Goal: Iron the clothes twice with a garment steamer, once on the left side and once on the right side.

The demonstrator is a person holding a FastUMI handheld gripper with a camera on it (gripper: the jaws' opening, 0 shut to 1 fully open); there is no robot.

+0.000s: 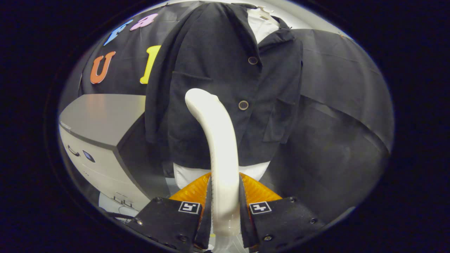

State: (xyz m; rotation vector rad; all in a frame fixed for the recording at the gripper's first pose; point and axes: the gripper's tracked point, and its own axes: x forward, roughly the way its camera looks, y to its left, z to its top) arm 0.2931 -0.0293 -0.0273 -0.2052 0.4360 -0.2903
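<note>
The gripper (225,196) is holding the white, curved plastic garment steamer (219,140). Its two fingers (207,203) are standing close together and are pressing on the steamer's handle from both sides, so the handle is sitting tightly between them. From the fingers the steamer is rising forward and is bending a little toward the left at its rounded top end.

Just beyond that top end a dark, black button-front jacket of soft fabric (218,70) is hanging upright in front of the black cloth wall (337,88). The steamer's head is lying over the lower left half of the jacket, left of the row of two round dark buttons (243,105); whether it is touching the fabric I cannot tell. Under the jacket a white garment (260,26) is showing at the collar, and a white hem (186,175) is showing below the jacket's bottom edge, just ahead of the fingers.

To the left of the jacket, a grey and white box-shaped appliance (98,119) is standing, with its flat grey top reaching close to the jacket's left sleeve. A thin dark cable (116,215) is lying near its lower corner.
</note>
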